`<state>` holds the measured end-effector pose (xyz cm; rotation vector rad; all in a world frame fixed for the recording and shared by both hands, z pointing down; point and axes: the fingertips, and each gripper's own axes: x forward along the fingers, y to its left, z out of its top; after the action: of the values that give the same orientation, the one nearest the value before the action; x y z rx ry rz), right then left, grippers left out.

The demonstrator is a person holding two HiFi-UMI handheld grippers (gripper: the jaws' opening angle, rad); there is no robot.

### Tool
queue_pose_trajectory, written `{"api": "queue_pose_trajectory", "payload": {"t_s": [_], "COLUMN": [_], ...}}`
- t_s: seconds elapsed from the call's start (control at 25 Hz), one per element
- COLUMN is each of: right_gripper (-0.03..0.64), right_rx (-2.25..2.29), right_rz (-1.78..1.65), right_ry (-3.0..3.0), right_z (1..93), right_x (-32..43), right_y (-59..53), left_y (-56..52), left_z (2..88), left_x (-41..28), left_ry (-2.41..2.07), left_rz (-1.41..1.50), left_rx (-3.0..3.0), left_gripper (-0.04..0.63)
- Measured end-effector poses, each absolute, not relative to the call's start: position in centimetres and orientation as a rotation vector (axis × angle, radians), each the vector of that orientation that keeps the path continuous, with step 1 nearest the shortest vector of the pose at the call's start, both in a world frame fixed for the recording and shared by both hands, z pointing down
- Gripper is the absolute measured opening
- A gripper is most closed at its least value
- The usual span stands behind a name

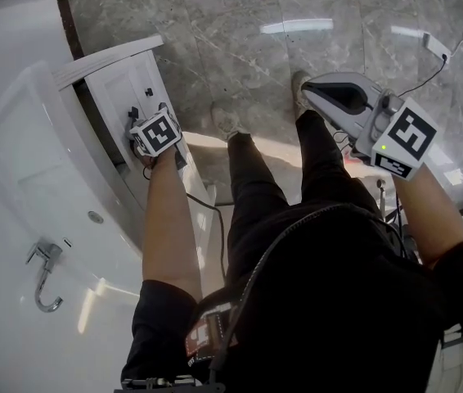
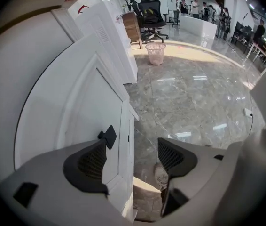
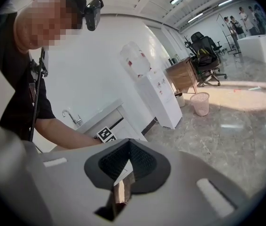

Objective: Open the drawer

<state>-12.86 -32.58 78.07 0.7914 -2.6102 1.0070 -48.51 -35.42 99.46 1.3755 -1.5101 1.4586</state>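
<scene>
A white cabinet front (image 1: 127, 97) with small black knobs faces the floor below the basin counter; a dark gap (image 1: 92, 115) runs between it and the cabinet body. My left gripper (image 1: 157, 133) is right at this front. In the left gripper view its jaws (image 2: 132, 159) stand open, and a black knob (image 2: 108, 136) sits just past the left fingertip (image 2: 93, 161), with nothing clamped. The right gripper (image 1: 342, 95) hangs in the air over the floor, apart from the cabinet, and its pads (image 3: 129, 166) are shut together on nothing.
A white basin with a chrome faucet (image 1: 45, 273) fills the left. The person's legs and shoes (image 1: 230, 124) stand on the grey marble floor (image 1: 240, 23). A cable and plug (image 1: 437, 49) lie at the far right. Farther off are a waste basket (image 2: 155, 53), an office chair (image 2: 150, 13) and a water dispenser (image 3: 159, 95).
</scene>
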Motion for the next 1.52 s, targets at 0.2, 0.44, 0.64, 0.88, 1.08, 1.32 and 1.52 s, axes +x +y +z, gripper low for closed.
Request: {"api": "queue_pose_trajectory", "payload": {"t_s": [0.2, 0.44, 0.64, 0.88, 1.08, 1.32, 1.52], "right_gripper": [0.000, 0.000, 0.000, 0.000, 0.000, 0.000, 0.000], "right_rx": [0.810, 0.825, 0.863, 0.887, 0.909, 0.917, 0.919], "right_rz": [1.023, 1.036, 1.055, 1.064, 1.067, 1.065, 1.069], "right_ry": [-2.597, -2.589, -2.576, -2.580, -2.584, -2.592, -2.596], "right_z": [77.9, 77.9, 78.3, 78.2, 78.0, 77.7, 77.8], "right_x": [-11.7, -10.5, -8.8, -6.2, -4.2, -2.2, -0.6], "right_y": [-32.5, -32.4, -32.5, -32.5, -32.5, -32.9, -32.9], "left_y": [-35.3, -35.0, -34.8, -34.4, -33.9, -33.7, -33.5], "left_z": [99.0, 98.2, 98.4, 98.5, 98.6, 98.5, 98.6], "left_x": [-47.6, -48.0, -46.2, -43.4, -41.9, -39.9, -38.1], "left_ry": [-1.579, -1.692, -1.696, -1.697, -1.693, -1.681, -1.671], "left_rz": [1.405, 1.491, 1.495, 1.499, 1.501, 1.508, 1.512], "left_rx": [1.327, 1.215, 1.207, 1.199, 1.192, 1.189, 1.189], "left_gripper": [0.278, 0.090, 0.086, 0.087, 0.087, 0.087, 0.087]}}
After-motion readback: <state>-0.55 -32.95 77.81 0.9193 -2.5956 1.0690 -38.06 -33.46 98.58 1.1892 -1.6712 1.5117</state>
